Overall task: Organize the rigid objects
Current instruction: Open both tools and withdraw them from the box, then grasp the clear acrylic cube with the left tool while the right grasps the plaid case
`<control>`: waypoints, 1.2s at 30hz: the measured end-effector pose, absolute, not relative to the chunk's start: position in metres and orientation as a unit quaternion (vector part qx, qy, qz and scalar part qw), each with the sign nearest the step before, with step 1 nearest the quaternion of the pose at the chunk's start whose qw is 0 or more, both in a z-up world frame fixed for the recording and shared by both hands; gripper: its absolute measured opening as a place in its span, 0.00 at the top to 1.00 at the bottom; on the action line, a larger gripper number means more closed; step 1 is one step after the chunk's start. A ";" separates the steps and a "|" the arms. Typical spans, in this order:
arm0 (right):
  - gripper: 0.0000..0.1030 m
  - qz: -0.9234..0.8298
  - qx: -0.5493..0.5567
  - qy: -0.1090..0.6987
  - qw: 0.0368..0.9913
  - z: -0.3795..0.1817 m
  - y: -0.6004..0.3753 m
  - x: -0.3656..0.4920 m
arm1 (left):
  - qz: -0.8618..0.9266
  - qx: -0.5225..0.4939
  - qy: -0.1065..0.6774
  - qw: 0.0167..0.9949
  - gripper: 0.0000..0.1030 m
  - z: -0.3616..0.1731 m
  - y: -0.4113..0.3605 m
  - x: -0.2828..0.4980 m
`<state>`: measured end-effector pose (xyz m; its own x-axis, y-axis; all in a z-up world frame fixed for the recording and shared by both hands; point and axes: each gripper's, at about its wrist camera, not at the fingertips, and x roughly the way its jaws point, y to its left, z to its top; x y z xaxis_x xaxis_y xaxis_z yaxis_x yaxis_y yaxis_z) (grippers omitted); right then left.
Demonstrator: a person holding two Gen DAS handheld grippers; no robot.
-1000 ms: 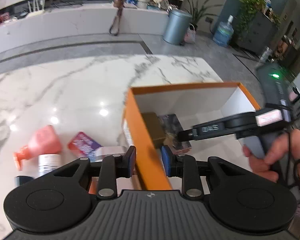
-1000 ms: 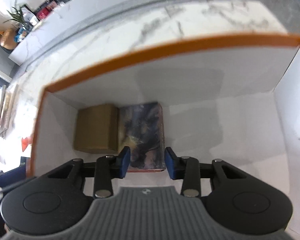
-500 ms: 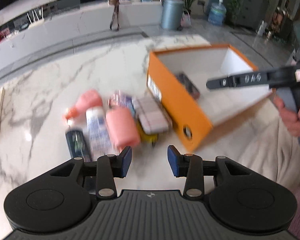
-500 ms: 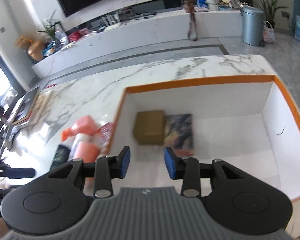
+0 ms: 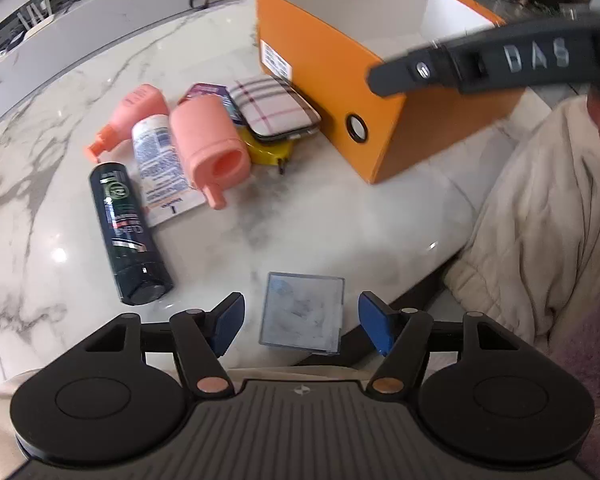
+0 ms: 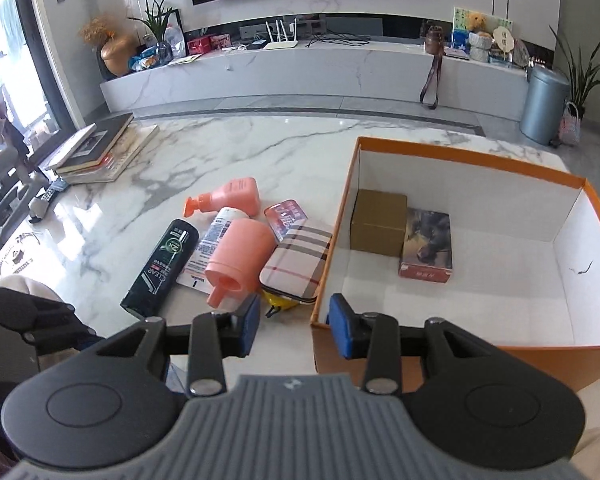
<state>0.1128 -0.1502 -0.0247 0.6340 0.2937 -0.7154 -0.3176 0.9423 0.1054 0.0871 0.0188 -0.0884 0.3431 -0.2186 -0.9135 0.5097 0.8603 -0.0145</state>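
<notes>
An orange box point(image 6: 452, 150) point(image 5: 324, 60) stands on the marble table and holds a gold carton point(image 6: 378, 222) and a dark picture box point(image 6: 426, 244). Beside it lie a plaid case point(image 5: 274, 108) point(image 6: 298, 262), a salmon bottle point(image 5: 212, 144) point(image 6: 238, 260), a dark green can point(image 5: 126, 232) point(image 6: 162, 268), a white tube point(image 5: 160, 168) and a pump bottle point(image 6: 228, 198). My left gripper point(image 5: 300, 322) is open, its jaws either side of a clear flat square case point(image 5: 302, 314) at the table's near edge. My right gripper point(image 6: 294, 328) is open and empty above the box's near left corner.
A yellow tape measure point(image 5: 268, 150) lies under the plaid case, a small red tin point(image 6: 286, 216) behind it. A stack of books point(image 6: 96, 152) sits at the table's far left. The person's cream sleeve point(image 5: 540, 216) is at the right edge.
Both grippers pulled back and up from the box. The left gripper opened wider and moved back to the clear square case at the table's near edge.
</notes>
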 end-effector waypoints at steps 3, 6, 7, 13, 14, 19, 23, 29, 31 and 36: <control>0.61 0.169 -0.015 0.393 0.904 -0.024 -0.148 0.113 | -0.225 0.136 0.534 0.804 0.25 -0.096 0.017 0.088; 0.61 0.170 -0.025 0.393 0.903 -0.024 -0.144 0.112 | -0.222 0.136 0.538 0.801 0.32 -0.100 0.018 0.088; 0.60 0.170 -0.028 0.393 0.903 -0.025 -0.142 0.112 | -0.219 0.140 0.539 0.801 0.35 -0.102 0.018 0.089; 0.60 0.161 -0.057 0.388 0.906 -0.026 -0.132 0.114 | -0.215 0.129 0.539 0.804 0.47 -0.104 0.022 0.091; 0.60 0.159 -0.060 0.386 0.907 -0.025 -0.131 0.115 | -0.211 0.125 0.537 0.807 0.47 -0.103 0.024 0.092; 0.60 0.157 -0.099 0.364 0.913 -0.019 -0.118 0.119 | -0.192 0.097 0.518 0.828 0.48 -0.090 0.035 0.104; 0.60 0.178 -0.144 0.359 0.905 -0.020 -0.096 0.128 | -0.164 0.076 0.503 0.845 0.48 -0.077 0.050 0.120; 0.61 0.211 -0.229 0.383 0.870 -0.044 -0.062 0.152 | -0.142 0.061 0.488 0.859 0.48 -0.064 0.072 0.141; 0.59 0.221 -0.266 0.395 0.851 -0.056 -0.053 0.161 | -0.141 0.054 0.486 0.861 0.48 -0.063 0.077 0.146; 0.46 0.223 -0.329 0.432 0.810 -0.083 -0.037 0.185 | -0.141 0.038 0.486 0.862 0.48 -0.067 0.084 0.153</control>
<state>0.1852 -0.0374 -0.0831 0.5275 0.0761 -0.8461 -0.6450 0.6840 -0.3406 0.1530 0.0842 -0.0673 0.4873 -0.2063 -0.8485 0.2806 0.9571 -0.0715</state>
